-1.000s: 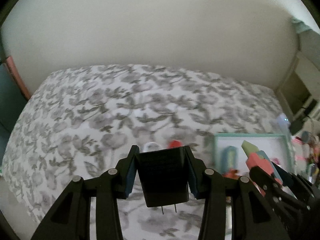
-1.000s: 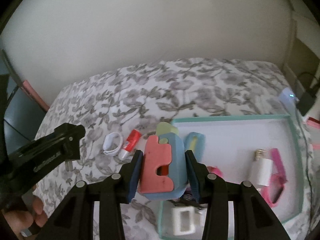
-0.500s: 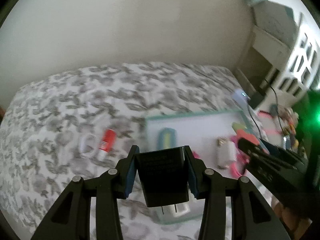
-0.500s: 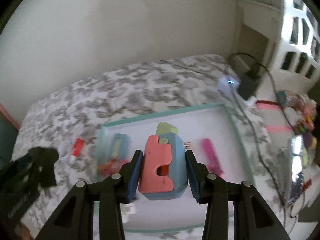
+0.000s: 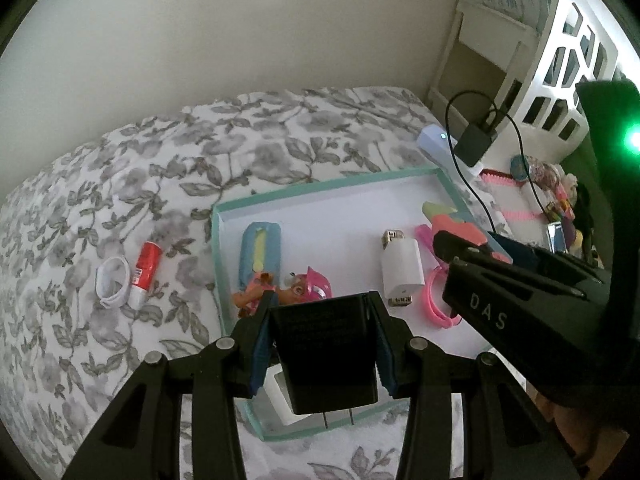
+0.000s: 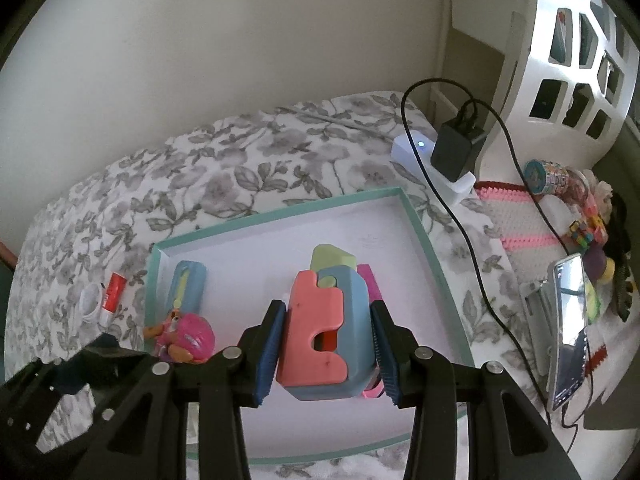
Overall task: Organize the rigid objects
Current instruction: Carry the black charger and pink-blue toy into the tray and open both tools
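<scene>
Left gripper (image 5: 324, 350) clamped on a black plug block (image 5: 326, 354), prongs poking down, hanging over the near left corner of the tray (image 5: 218, 280). Right gripper (image 6: 326, 346) squeezing a chunky toy (image 6: 324, 336) made of coral, blue and pale green pieces, hovering over the middle of the same tray. Both sets of blue pads pressed flat against the sides of what's held, so neither loose.

Going big to small: flowery bedspread (image 5: 260, 152) under everything, then the shallow teal-rimmed tray with a white floor sitting on it. Inside the tray: white charger (image 5: 401, 268) lying flat near the middle, blue case (image 5: 260, 250) with a yellow strip toward the left wall, pink bracelet (image 5: 438, 308) beside the charger, small pink and orange pup figure (image 5: 288, 286) just in front of the case, plus a white block (image 5: 278, 398) mostly hidden behind the plug.

Outside the tray on the bedspread, off to the left: coiled white cable (image 5: 114, 282) touching a red and white tube (image 5: 144, 272). Past the far right corner, a white power strip (image 6: 432, 164) with a black adapter (image 6: 458, 148) plugged in. Phone (image 6: 570, 332) propped up on the right.
</scene>
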A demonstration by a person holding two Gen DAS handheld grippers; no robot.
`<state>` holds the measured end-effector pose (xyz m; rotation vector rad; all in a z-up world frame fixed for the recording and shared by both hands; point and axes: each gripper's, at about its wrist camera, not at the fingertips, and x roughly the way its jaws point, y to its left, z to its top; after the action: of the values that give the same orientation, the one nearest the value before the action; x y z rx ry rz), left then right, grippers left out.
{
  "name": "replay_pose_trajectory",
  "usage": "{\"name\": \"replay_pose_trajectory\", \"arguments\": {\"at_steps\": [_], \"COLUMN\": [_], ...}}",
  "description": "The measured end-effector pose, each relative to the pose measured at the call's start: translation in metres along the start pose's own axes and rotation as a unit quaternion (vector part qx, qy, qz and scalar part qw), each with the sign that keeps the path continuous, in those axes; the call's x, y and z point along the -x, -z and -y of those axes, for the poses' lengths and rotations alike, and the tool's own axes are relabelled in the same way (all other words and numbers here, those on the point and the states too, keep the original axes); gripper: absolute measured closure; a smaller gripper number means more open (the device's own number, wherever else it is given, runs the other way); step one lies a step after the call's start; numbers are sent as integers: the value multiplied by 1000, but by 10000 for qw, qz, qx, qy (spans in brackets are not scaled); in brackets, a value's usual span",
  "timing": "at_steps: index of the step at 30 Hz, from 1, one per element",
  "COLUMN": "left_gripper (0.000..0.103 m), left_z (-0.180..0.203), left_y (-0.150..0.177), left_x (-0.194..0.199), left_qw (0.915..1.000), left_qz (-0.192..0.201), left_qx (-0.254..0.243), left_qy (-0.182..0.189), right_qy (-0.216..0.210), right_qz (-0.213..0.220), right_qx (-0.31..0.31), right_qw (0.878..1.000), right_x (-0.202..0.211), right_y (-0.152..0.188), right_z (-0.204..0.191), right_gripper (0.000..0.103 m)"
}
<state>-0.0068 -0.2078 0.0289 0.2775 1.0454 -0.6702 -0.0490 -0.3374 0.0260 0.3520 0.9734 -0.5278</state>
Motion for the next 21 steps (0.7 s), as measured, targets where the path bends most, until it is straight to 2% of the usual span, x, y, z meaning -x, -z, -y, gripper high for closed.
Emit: {"name": "replay_pose_trajectory", "arguments": {"at_steps": [4, 15, 21], "left_gripper": [58, 58, 58], "left_z": [1, 5, 5], "left_y": [2, 9, 12], "left_x": [-8, -34, -44], "left_qw": [9999, 9985, 9975], "left_qz": [-126, -548, -712], "left_qx": [-15, -74, -45], "left_qy": [3, -15, 22], "right_qy": [63, 132, 120], "right_qz": [-85, -727, -819], "right_qx": [32, -46, -21], "right_qw": [9999, 9973, 9966], "right_x": [-6, -45, -51], "right_y": [0, 12, 15], "right_z": [1, 11, 9], "right_gripper": [57, 57, 57]}}
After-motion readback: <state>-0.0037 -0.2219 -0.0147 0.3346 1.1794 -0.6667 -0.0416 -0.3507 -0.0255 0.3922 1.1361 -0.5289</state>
